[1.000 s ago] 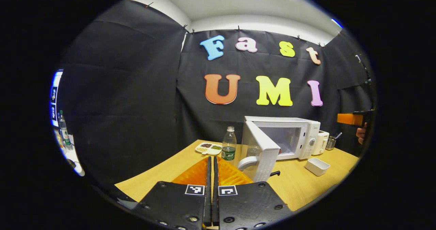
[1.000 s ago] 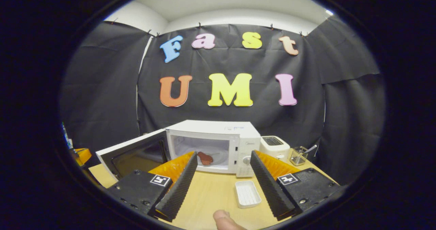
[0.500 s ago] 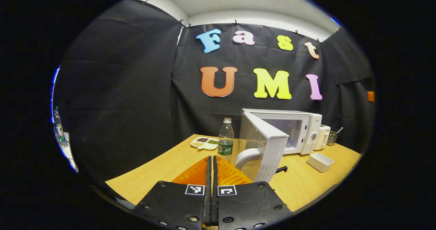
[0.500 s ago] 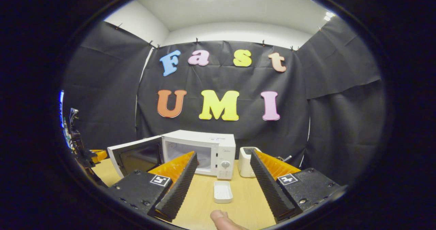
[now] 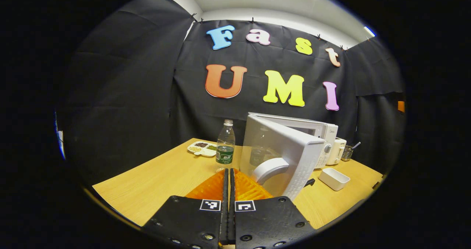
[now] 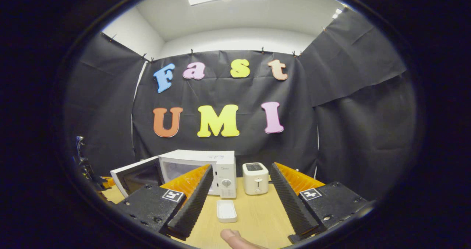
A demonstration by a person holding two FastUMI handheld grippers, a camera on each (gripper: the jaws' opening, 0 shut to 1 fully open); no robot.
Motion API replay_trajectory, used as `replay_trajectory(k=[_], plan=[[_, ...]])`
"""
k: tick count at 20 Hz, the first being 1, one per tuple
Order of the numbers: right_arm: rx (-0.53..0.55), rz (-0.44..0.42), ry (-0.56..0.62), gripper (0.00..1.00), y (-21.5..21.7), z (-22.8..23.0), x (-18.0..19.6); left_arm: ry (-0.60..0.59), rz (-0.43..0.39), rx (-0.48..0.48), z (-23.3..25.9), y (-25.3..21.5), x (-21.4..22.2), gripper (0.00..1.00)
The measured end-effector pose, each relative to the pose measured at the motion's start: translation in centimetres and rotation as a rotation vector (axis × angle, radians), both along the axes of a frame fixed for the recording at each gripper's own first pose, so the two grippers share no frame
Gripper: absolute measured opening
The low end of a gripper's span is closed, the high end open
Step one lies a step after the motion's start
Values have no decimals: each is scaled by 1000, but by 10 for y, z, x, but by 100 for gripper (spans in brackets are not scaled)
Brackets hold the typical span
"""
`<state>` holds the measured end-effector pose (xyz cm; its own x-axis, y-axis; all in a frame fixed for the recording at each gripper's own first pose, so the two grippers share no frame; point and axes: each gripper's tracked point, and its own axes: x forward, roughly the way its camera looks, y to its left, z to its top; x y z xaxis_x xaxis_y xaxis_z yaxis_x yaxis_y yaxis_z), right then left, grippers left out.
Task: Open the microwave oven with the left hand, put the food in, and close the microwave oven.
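The left gripper [image 5: 228, 175] was held low over the near edge of the worktop [image 5: 158, 179], pointing toward the far wall, its two ribbed fingers pressed together with nothing between them. Just beyond and to the right of its tips stood the microwave oven door [image 5: 283, 153], a white plastic panel with a curved, arched handle [image 5: 270, 166], swung partway toward the oven body. The microwave oven [image 5: 316, 129], a white box with round dials on its right-hand control panel, sat toward the far right of the pale wood-grain worktop.

The right gripper [image 6: 239, 193] was held level farther back from the oven, its ridged fingers set wide apart and holding nothing. A fingertip [image 6: 232, 238] of the person's hand showed at the near edge of the right gripper view. Between the fingers lay a small white rectangular dish [image 6: 226, 210], near the oven's front. The food could not be made out inside the oven cavity from either view.

A clear plastic water bottle [image 5: 225, 144] with a green label stood upright left of the door, and farther left lay a white divided tray [image 5: 201, 148] of small dark and pale bits. A cream-coloured toaster [image 6: 255, 178] with rounded corners stood just right of the oven, and a wire holder [image 5: 347, 152] stood beyond it.
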<state>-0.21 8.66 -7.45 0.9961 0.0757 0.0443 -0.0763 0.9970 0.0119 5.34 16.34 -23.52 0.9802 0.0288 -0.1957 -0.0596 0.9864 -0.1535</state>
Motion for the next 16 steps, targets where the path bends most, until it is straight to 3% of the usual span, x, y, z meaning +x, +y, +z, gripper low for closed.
replay_trajectory(k=[16], plan=[[4, 16, -5, 99, -5, -2, 1, -4, -207, -47, -5, -127, 29, 0]])
